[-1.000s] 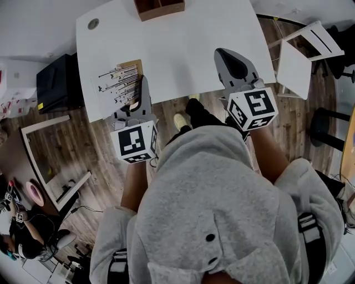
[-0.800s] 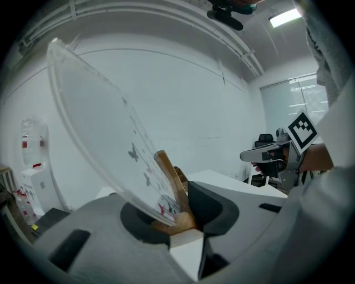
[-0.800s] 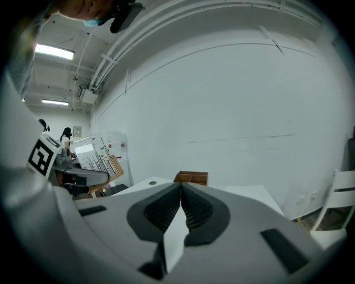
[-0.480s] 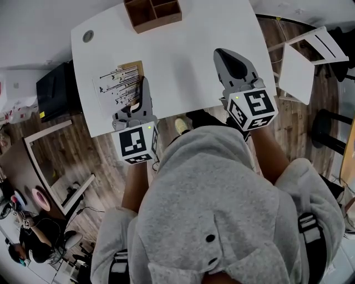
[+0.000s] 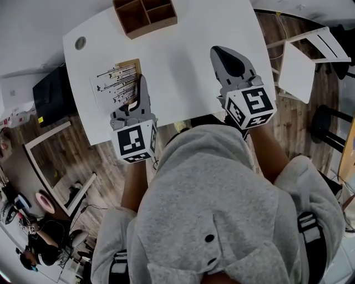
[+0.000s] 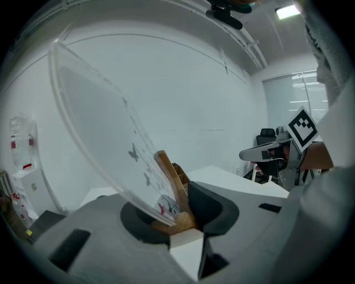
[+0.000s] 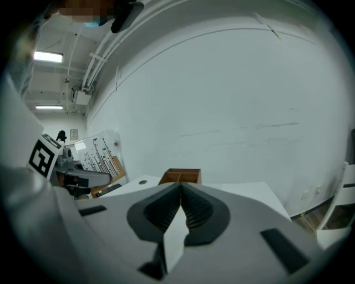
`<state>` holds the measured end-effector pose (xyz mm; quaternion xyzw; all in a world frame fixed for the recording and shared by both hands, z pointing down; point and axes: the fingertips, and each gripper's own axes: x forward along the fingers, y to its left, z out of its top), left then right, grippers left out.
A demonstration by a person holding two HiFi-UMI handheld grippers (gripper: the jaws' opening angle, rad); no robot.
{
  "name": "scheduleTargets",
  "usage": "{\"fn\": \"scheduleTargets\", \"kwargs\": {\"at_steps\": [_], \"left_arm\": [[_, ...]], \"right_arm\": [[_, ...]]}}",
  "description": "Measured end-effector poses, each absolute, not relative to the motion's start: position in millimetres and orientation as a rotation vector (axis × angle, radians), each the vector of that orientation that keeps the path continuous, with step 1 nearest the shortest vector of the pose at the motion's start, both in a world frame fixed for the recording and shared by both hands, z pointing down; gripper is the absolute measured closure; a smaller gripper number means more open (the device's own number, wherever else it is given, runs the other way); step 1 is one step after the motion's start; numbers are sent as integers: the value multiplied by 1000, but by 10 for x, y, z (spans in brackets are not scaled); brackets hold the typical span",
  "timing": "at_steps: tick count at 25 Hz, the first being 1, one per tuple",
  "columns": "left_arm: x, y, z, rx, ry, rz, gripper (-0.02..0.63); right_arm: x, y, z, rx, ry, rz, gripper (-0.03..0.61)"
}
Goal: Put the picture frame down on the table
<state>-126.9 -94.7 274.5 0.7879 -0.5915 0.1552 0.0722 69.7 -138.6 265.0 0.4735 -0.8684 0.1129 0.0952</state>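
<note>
- Over on the left side of the head view, my left gripper (image 5: 142,89) is clamped on the picture frame (image 5: 115,84). It's a clear sheet printed with thin black stems and little butterflies, with a wooden back behind it.
- From up there the frame sits just up and left of that gripper, over the left part of the white table (image 5: 183,55), close to the table's left edge. I honestly can't tell if its bottom touches the tabletop.
- Left gripper view: the frame's lower end is wedged right between the jaws, with the dark pads (image 6: 211,206) pressing on the sheet and the wood. The rest of it leans off toward the upper left of the picture.
- My right gripper (image 5: 224,54) is closed on nothing, pads flat together. It's over the right side of the table, well apart from the frame.
- A wooden divided box (image 5: 145,14) sits at the top edge of the head view, clear of both grippers.
</note>
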Motion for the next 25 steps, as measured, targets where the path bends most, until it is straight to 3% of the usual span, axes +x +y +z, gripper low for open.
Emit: {"fn": "scheduleTargets", "kwargs": {"at_steps": [25], "left_arm": [[-1273, -1507, 3226, 2215, -1786, 603, 497]], "right_arm": [[711, -2001, 3150, 1319, -2583, 524, 552]]}}
